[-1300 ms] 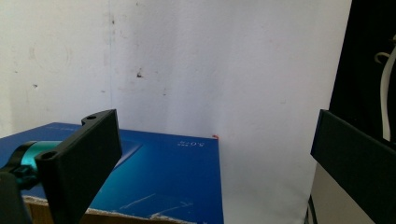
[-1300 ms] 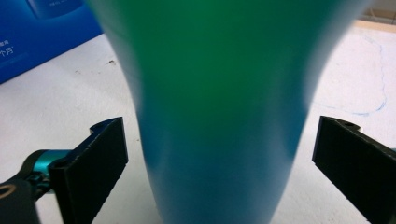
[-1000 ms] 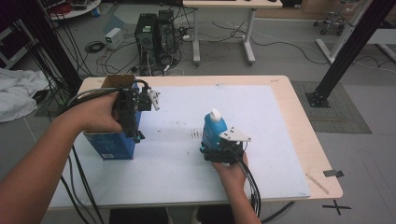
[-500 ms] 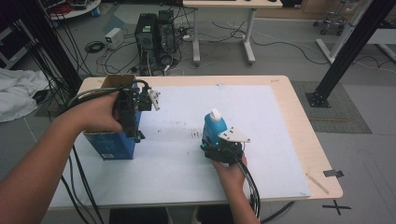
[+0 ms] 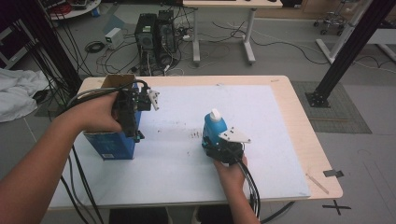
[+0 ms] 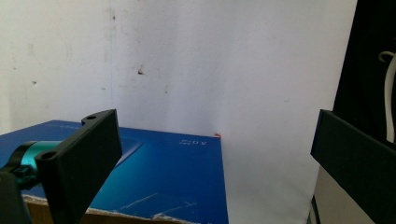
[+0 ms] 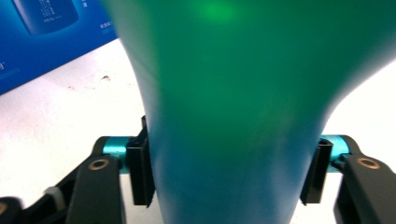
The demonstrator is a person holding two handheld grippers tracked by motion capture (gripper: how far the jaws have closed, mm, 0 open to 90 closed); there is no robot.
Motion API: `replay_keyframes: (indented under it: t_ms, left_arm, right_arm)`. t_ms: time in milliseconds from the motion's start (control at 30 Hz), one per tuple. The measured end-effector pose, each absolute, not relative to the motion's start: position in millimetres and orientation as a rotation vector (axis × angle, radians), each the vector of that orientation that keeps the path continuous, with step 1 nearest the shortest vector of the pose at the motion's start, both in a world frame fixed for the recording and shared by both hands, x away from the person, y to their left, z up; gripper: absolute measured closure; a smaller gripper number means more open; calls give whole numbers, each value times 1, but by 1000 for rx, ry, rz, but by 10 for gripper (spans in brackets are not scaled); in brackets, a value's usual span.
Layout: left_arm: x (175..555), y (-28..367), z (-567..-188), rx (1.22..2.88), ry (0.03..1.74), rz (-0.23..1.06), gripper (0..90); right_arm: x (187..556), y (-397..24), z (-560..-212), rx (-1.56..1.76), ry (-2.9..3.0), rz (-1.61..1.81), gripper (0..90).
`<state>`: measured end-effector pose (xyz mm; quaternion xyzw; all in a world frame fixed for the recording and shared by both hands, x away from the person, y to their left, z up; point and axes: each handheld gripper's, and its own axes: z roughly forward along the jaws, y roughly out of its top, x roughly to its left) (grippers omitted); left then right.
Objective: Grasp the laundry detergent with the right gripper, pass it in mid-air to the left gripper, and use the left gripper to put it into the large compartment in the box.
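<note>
Two grippers busy | right gripper (image 5: 218,145) has just been closing, now clamped on blue bottle (image 5: 214,128) upright mid-table | left gripper (image 5: 135,114) spread wide over open blue carton (image 5: 111,144) | we squeeze the bottle's waist squarely, lift straight, keep its white cap (image 5: 215,113) up

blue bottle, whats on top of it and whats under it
A white cap tops the blue bottle. It stands on the white mat; the right gripper hides its base.
</note>
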<state>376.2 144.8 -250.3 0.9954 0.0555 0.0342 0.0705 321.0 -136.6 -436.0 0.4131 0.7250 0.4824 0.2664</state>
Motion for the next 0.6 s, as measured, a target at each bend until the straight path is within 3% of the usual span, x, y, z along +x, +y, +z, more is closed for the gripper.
replay_keyframes:
  t_ms: [600]
  left_arm:
    - [376,142,-250,2999,157,104,17]
  right_arm:
    - [321,-137,-436,1085,1955,1336,443]
